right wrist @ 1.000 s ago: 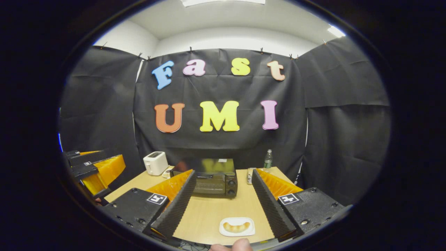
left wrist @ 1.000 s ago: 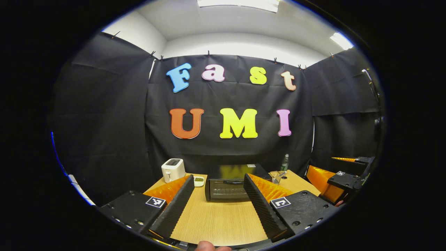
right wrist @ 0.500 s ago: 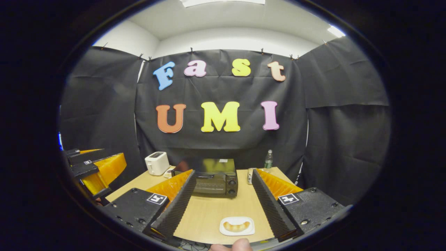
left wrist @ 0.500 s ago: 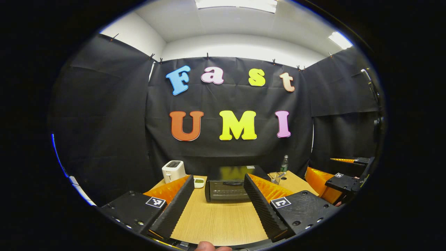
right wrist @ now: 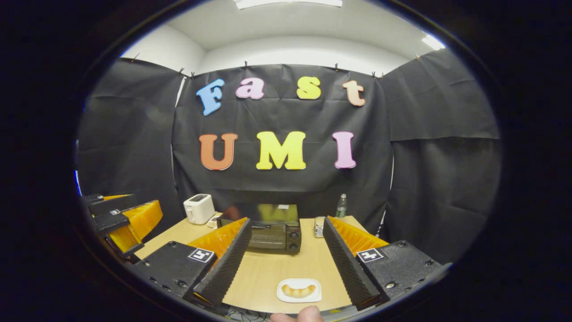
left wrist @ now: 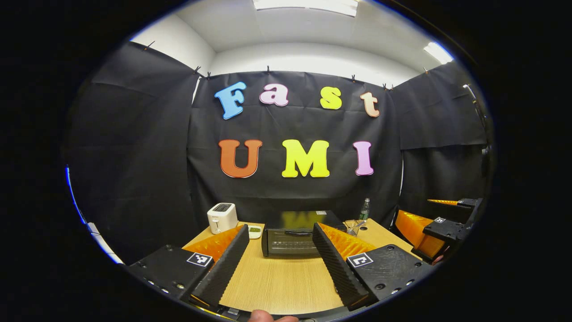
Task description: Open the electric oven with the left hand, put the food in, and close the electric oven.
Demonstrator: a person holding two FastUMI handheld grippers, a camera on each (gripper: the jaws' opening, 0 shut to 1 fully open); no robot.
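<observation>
A black electric oven (left wrist: 290,236) (right wrist: 273,233) stands at the back of the wooden table (left wrist: 281,281) with its door closed. A curved bread roll (right wrist: 297,290) lies on a small white plate (right wrist: 283,296) near the table's front edge, between the right gripper's fingers in the right gripper view. My left gripper (left wrist: 279,237) is open and empty, held well short of the oven. My right gripper (right wrist: 286,230) is open and empty above the plate. The right gripper (left wrist: 440,230) also appears at the far right of the left gripper view, and the left gripper (right wrist: 123,219) at the far left of the right gripper view.
A white toaster (left wrist: 221,217) stands at the back left with a small white dish (left wrist: 254,231) beside it. A green bottle (left wrist: 365,209) and a wire holder (left wrist: 354,226) are at the back right. A tin (right wrist: 319,226) sits right of the oven.
Both views shifted only slightly. The right gripper drifted a little, so the plate sits slightly more to the left in its view. Both grippers stay open.
</observation>
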